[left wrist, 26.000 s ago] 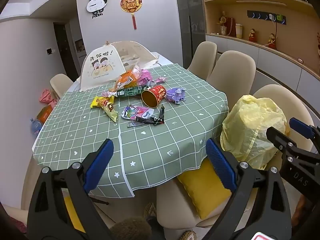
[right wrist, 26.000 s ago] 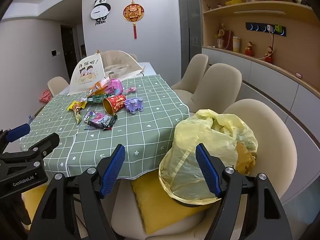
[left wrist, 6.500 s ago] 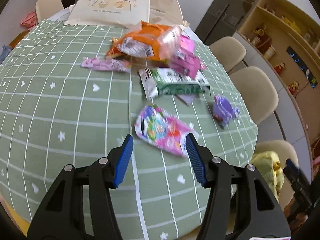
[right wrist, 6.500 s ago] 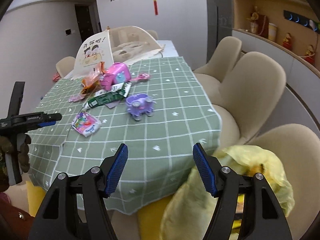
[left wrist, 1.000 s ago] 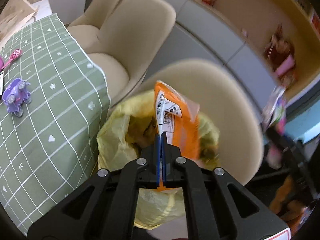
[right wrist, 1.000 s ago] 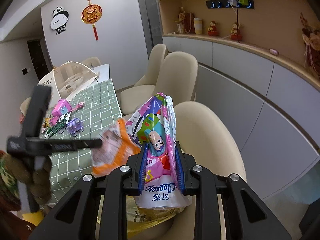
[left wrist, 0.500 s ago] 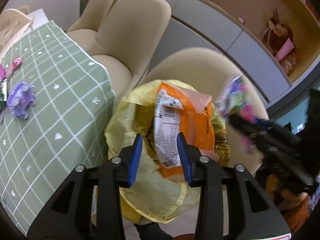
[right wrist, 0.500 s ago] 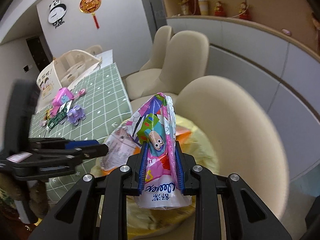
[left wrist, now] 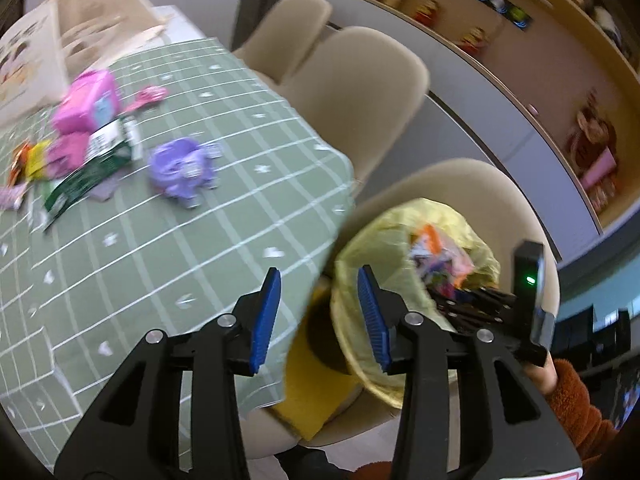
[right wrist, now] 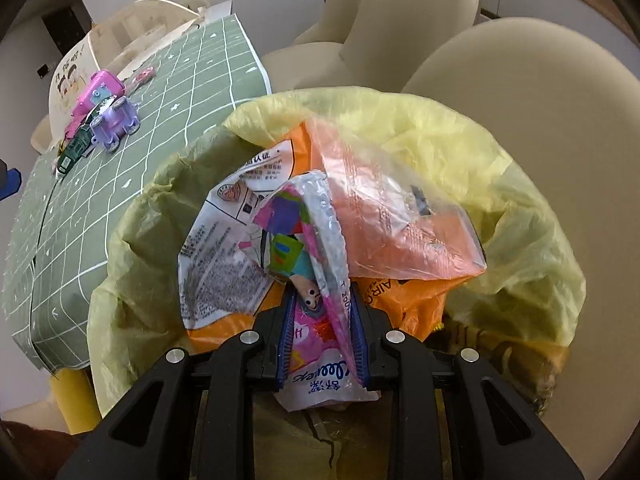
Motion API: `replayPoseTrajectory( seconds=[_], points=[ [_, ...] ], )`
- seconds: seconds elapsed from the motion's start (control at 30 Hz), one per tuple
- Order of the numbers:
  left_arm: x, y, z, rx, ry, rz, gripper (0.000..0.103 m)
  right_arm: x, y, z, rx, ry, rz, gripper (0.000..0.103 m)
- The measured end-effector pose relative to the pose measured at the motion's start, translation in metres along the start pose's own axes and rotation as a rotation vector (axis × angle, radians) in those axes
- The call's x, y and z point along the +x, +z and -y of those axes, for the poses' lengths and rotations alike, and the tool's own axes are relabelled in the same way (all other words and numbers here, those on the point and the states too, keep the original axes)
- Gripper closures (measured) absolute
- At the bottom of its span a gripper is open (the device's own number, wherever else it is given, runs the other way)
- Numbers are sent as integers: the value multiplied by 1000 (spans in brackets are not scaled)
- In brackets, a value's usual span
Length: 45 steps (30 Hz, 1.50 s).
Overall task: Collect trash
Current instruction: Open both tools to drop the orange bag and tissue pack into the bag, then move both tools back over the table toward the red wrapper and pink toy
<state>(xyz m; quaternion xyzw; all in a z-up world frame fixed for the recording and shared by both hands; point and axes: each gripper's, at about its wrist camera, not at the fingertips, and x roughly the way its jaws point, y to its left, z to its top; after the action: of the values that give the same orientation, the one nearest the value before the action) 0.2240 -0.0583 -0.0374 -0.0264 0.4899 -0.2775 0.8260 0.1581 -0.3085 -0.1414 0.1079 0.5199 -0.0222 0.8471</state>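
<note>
Still clamped in the right gripper [right wrist: 322, 344], the pink wrapper [right wrist: 316, 280] could slide off the orange packet [right wrist: 400, 236], low-centre, missing the yellow bag [right wrist: 520, 184].

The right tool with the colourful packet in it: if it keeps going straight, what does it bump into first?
Probably the orange wrapper lying on top inside the yellow trash bag. The right tool, shut on the colourful packet, points down into the bag's mouth, and the packet's tip looks close to that wrapper, though depth is hard to judge.
</note>
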Motion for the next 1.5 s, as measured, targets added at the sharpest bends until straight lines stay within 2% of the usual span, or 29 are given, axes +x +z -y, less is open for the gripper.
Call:
replayPoseTrajectory(
  seconds=[0.13, 0.23, 0.3, 0.33, 0.67, 0.87, 1.17, 1.33, 1.5],
  points=[
    [-3, -3, -27, -64, 18, 5, 63, -13, -7, -3, 8, -1, 44, 76],
    [-6, -6, -38, -85, 21, 12, 59, -24, -11, -1, 10, 11, 63, 67],
    [-7, -7, -44, -92, 22, 17, 59, -35, -10, 2, 11, 8, 88, 39],
    [-9, -7, -46, -95, 21, 18, 58, -41, -11, 3, 9, 9, 107, 38],
    [-15, -19, -92, -195, 45, 25, 57, -88, -5, -15, -45, -42, 171, 38],
    [-28, -23, -132, -256, 77, 57, 57, -110, 14, -45, -77, 19, 231, 38],
    [-54, -12, -205, -320, 142, 170, 52, -89, 56, -126, -170, 97, 247, 38],
    [-57, -2, -248, -371, 145, 189, 52, -68, 78, -167, -209, 87, 243, 38],
    [-57, 22, -270, -266, 132, 218, 51, -42, 100, -212, -282, 64, 217, 38]
  ],
)
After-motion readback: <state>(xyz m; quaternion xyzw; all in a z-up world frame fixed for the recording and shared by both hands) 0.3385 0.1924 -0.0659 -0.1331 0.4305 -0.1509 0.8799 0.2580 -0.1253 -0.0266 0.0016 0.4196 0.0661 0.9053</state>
